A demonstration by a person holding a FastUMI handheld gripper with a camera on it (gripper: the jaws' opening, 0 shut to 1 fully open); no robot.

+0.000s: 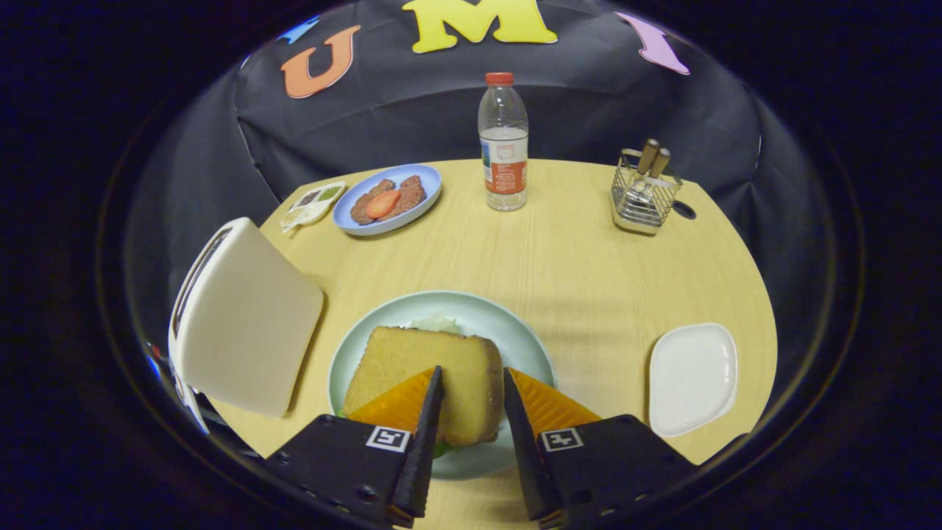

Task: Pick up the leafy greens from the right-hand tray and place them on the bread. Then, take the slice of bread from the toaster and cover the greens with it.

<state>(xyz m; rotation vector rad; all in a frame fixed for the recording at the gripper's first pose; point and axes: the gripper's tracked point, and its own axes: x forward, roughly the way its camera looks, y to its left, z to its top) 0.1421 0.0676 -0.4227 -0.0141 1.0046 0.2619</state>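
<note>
A slice of toasted bread (412, 368) lies on the pale green plate (515, 331), on top of the leafy greens (438, 322), which peek out at its far edge and again at its near edge. My gripper (471, 377) hovers just over the near part of the slice. Its fingers are open, and the slice runs under the left finger (430, 412) and beyond it, so nothing is held. The white toaster (246, 324) stands left of the plate. The white right-hand tray (692, 379) lies bare to the right of the fingers.
At the back of the round wooden table (589, 272) stand a water bottle (503, 147), a wire basket of cutlery (645, 195), a blue plate (427, 184) of meat patties with a tomato slice, and a small seasoning tray (315, 202).
</note>
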